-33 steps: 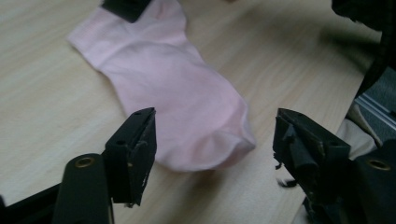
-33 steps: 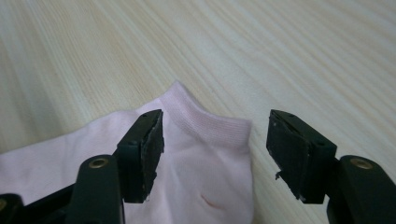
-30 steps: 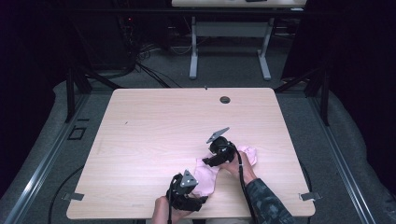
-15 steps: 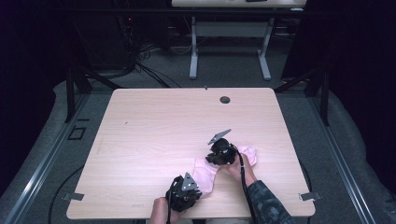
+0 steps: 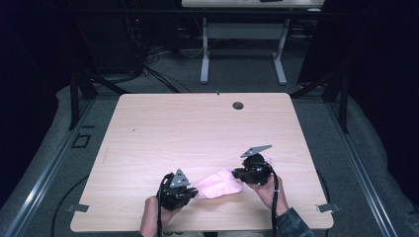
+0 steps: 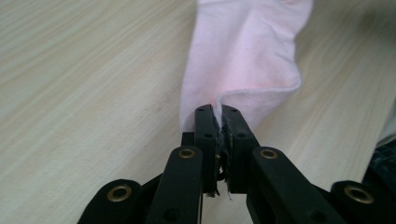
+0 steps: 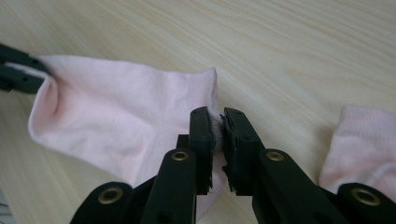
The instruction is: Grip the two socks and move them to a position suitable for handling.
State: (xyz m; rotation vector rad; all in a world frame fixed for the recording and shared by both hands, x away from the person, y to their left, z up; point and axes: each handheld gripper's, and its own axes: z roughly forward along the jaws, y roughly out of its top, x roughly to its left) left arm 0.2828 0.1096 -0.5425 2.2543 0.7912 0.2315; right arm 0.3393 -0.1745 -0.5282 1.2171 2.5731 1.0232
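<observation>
A pink sock (image 5: 217,182) lies near the front edge of the tabletop (image 5: 197,133). The left gripper (image 6: 219,122) pinches one end with closed jaws. The right gripper (image 7: 218,122) pinches the other end tight. Another sock (image 7: 362,140) lies just beside.

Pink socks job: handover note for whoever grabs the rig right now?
Left gripper: jaws shut on one end of the pink cotton sock.
Right gripper: jaws shut on that sock's other end, so it spans between the two, low over the light wooden table.
Second pink sock lies just beside the right gripper, untouched.
Done: first sock gripped at both ends.
Left: probably lay it flat or onto the second sock.
</observation>
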